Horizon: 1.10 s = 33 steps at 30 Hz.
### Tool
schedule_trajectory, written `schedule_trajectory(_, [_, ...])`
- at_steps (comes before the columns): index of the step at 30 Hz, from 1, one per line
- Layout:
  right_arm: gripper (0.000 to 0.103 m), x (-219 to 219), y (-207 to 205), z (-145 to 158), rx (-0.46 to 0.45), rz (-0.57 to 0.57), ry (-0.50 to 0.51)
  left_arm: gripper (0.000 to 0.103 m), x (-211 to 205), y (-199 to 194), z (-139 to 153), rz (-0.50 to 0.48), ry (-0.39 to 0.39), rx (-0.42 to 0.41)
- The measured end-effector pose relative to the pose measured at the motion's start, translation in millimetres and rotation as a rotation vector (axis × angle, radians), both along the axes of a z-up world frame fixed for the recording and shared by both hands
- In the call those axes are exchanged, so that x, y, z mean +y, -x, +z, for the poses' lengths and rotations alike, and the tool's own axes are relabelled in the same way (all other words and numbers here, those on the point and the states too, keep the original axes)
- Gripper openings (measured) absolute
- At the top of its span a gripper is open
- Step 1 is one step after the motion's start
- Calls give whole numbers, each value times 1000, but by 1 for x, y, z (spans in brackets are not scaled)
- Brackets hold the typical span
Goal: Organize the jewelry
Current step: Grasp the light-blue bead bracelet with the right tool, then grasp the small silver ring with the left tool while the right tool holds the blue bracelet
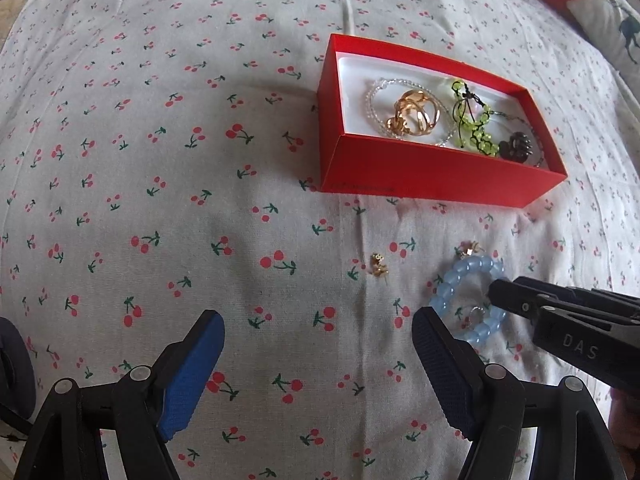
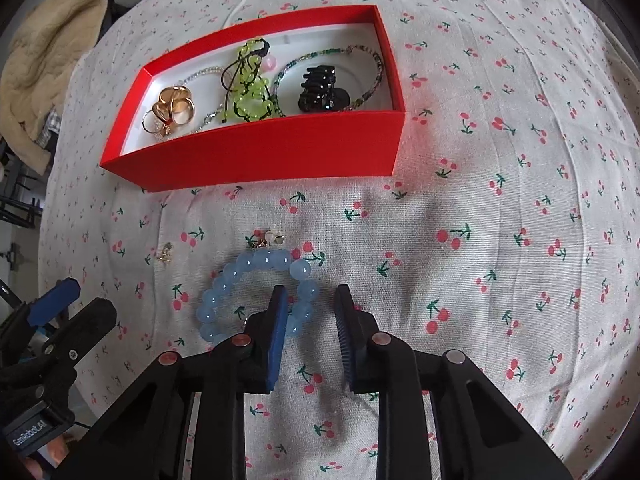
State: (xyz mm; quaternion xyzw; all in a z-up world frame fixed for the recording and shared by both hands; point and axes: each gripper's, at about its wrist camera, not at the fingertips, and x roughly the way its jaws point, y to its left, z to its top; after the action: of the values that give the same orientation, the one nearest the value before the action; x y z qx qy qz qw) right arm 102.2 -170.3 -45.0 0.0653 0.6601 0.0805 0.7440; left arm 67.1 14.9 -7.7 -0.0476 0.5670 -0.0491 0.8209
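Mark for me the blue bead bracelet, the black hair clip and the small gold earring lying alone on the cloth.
blue bead bracelet (image 2: 264, 260), right wrist view, on its top beads.
black hair clip (image 2: 322, 90), right wrist view, on its middle.
small gold earring (image 1: 378, 265), left wrist view, on its body.

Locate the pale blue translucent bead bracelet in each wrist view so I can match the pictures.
Left wrist view: pale blue translucent bead bracelet lies lower right on the cloth, beside the right gripper.
Right wrist view: the bracelet lies lower centre-left, its right side between the gripper's fingers.
Shared landmark: the red rectangular cardboard box lies beyond the bracelet in both.
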Motion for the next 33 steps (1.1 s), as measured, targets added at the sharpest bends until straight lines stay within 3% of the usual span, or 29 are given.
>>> schedule_trajectory(3, [14, 8, 0, -2, -21, 31, 39, 81, -1, 0, -2, -2, -6, 3])
schedule_trajectory(7, [13, 13, 1, 1, -30, 50, 48, 81, -1, 0, -4, -6, -15, 7])
schedule_trajectory(17, [12, 13, 20, 61, -142, 88, -127, 81, -5, 0, -3, -16, -27, 2])
schedule_trajectory(22, [12, 7, 34, 81, -188, 81, -154, 81, -13, 1, -4, -33, -37, 2])
schedule_trajectory(29, [12, -16, 37, 96, -220, 51, -174, 79, -24, 0, -9, -53, 61, 32])
schedule_trajectory(31, [12, -24, 38, 98, -224, 39, -177, 73, -31, 0, -9, -66, 91, 38])
schedule_trajectory(33, [12, -33, 38, 97, -220, 26, -172, 60, -39, 0, -11, -84, 124, 50])
